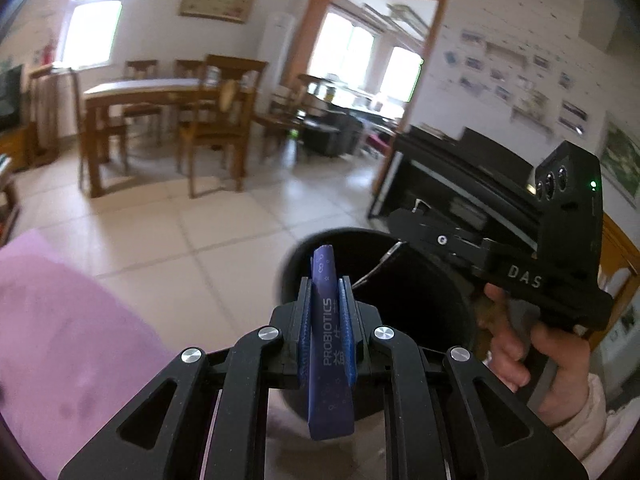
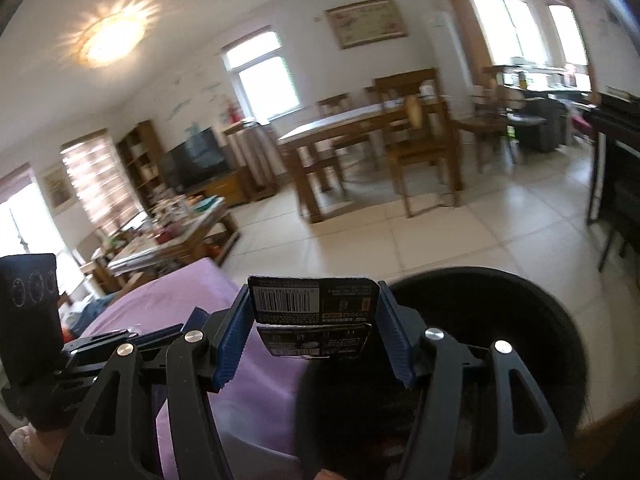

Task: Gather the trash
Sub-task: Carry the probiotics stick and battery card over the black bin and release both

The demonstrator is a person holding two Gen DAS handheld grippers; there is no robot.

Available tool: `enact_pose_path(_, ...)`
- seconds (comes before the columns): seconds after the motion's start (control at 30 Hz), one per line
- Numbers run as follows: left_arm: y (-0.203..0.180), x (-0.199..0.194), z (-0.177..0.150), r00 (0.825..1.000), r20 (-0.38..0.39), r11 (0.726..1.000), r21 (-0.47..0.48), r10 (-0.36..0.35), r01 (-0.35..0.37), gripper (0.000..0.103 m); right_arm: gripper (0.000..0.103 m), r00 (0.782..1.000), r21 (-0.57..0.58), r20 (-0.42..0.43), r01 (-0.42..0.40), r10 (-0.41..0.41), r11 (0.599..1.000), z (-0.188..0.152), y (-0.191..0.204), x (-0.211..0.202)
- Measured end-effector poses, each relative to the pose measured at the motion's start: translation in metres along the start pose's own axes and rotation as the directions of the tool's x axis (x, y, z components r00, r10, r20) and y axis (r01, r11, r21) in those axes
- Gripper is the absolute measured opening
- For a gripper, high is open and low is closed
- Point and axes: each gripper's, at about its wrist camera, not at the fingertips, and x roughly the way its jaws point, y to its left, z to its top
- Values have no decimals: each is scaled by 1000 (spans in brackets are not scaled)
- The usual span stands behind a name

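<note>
Left gripper (image 1: 326, 312) clamps probiotics sachet (image 1: 330, 344) over black bin (image 1: 420, 300) rim; right gripper (image 2: 314, 320) pinches black packet (image 2: 316, 312).

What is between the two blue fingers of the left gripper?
A blue PROBIOTICS sachet, clamped between the left gripper's pads, shown in the left wrist view.
</note>
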Motion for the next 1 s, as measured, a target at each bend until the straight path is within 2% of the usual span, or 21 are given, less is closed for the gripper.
enact_pose_path(0.17, -40, 50, -6, 998, -49, 998, 30, -46, 47, 14, 59, 998, 55, -4, 62, -62, 997, -9, -42, -7)
enact_pose_path(0.3, -55, 80, -4, 995, -75, 996, 53, -64, 68, 14, 59, 996, 90, -12, 91, -91, 992, -15, -68, -10)
enact_pose_path(0.37, -58, 90, -2, 994, -86, 996, 63, -62, 68, 18, 62, 995, 105, -16, 100, -99, 989, -17, -75, -11)
enact_pose_path(0.4, -57, 92, -3, 994, -94, 996, 66, -59, 65, 34, 65, 995, 114, -18, 103, -102, 988, -16, -79, -10)
enact_pose_path(0.43, -56, 93, -2, 994, -97, 996, 67, -50, 57, 64, 80, 994, 120, -17, 108, -107, 987, -16, -83, -10)
enact_pose_path(0.47, -55, 93, -1, 995, -90, 997, 70, -33, 39, 77, 93, 994, 122, -11, 113, -112, 986, -15, -85, -11)
enact_pose_path(0.5, -54, 90, -2, 998, -70, 997, 79, -7, 13, 90, 94, 992, 130, 4, 121, -123, 984, -15, -86, -13)
enact_pose_path(0.6, -50, 81, -1, 998, -65, 994, 106, 26, -19, 93, 94, 993, 134, -2, 119, -120, 984, -16, -85, -14)
enact_pose_path(0.73, -31, 60, -2, 995, -66, 993, 97, 70, -63, 96, 98, 994, 110, -18, 108, -106, 988, -17, -75, -6)
enact_pose_path(0.87, -4, 25, -3, 992, -48, 989, 93, 121, -116, 96, 98, 997, 63, -39, 75, -73, 995, -19, -48, 4)
enact_pose_path(1.0, 42, -22, -12, 978, -31, 976, 68, 209, -206, 96, 98, 997, 6, -75, 23, -23, 1000, -22, -12, 21)
